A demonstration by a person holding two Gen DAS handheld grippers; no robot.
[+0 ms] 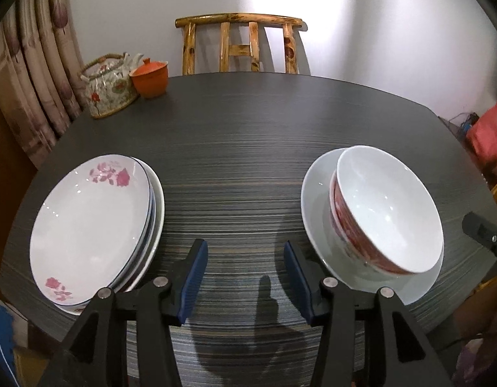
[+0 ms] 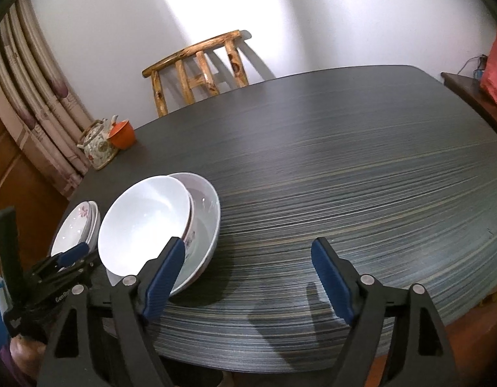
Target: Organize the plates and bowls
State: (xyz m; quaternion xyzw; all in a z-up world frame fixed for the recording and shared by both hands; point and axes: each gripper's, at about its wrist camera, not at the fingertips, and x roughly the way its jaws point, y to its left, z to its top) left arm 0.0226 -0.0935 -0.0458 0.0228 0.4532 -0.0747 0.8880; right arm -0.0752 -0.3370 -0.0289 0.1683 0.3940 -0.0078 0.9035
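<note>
Two stacks on dark surface point(image 1: 242, 148): rose plates point(image 1: 90, 225) at 9 o'clock, nested bowls point(image 1: 387, 213) on white plate point(image 1: 316, 213) at 3 o'clock. Left gripper point(image 1: 245, 277) and right gripper point(image 2: 248, 277) hover at near edge, jaws released, holding nothing. Sorting looks nearly done. Likely next move: lift bowls off plate, needs rim grip, level carry. Teapot point(image 1: 108, 85), orange cup point(image 1: 150, 75) at 11 o'clock

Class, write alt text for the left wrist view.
Open left tongs hover over a dark striped table, between a stack of rose-patterned plates and nested bowls on a white plate. A teapot stands behind.
</note>
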